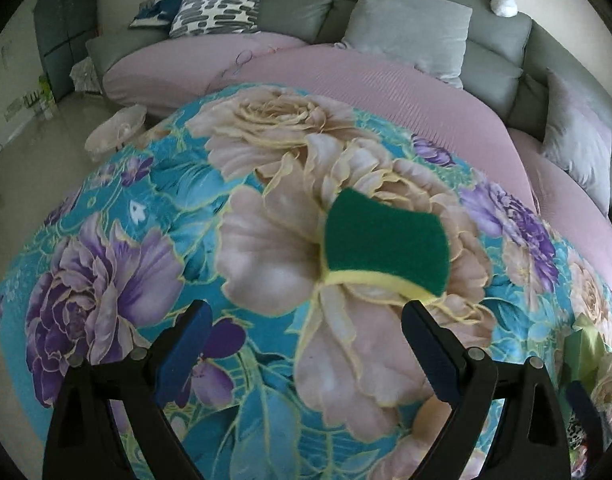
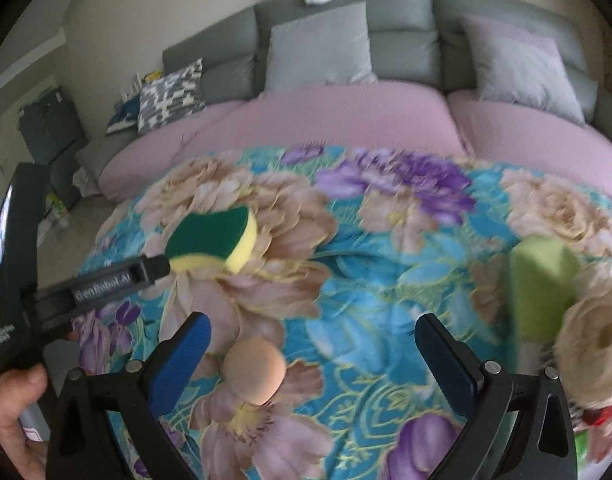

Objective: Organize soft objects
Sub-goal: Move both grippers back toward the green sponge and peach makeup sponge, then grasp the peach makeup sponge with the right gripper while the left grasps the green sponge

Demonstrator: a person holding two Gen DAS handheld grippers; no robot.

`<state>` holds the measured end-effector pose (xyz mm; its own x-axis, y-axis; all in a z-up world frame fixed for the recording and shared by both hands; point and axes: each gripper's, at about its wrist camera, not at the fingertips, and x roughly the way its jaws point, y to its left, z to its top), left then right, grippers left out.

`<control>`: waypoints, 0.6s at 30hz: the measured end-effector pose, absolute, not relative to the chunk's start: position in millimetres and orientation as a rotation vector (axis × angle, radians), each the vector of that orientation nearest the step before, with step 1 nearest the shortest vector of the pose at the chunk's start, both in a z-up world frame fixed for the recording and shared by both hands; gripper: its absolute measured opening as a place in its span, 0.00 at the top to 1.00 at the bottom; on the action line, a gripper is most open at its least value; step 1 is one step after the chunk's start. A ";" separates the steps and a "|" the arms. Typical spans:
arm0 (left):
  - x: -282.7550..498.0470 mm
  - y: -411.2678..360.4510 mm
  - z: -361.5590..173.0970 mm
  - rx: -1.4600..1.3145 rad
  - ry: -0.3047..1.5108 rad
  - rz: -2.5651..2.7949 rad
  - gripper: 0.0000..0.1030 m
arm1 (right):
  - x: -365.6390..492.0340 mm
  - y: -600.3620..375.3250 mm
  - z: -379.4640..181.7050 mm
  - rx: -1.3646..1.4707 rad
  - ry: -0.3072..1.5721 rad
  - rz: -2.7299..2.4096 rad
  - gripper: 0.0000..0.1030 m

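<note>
Two grippers hover over a floral blanket [image 1: 154,200], each with its blue-padded jaws spread wide and nothing between them. Ahead of the left gripper [image 1: 306,344], just past its right finger, a scouring sponge [image 1: 386,244] lies on the blanket with its green scrub side up and a yellow foam edge facing the jaws; whether that fingertip touches the foam is hard to tell. From the right wrist view the same sponge sits ahead and to the left, with the left gripper's finger reaching to its yellow edge. Close in front of the right gripper [image 2: 312,352], near its left finger, rests a peach makeup sponge [image 2: 254,374]. Off beyond its right finger lie a lime-green sponge [image 2: 542,280] and a blurred cream fluffy object [image 2: 594,340]. A hand [image 2: 10,412] grips the left tool's handle at the lower left.
</note>
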<state>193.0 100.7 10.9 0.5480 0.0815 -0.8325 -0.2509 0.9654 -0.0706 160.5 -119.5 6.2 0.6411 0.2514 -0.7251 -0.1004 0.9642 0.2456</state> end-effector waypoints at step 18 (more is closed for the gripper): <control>195.6 115.9 -9.9 -0.084 1.076 0.195 0.05 | 155.6 -70.3 -30.6 0.038 0.936 0.235 0.01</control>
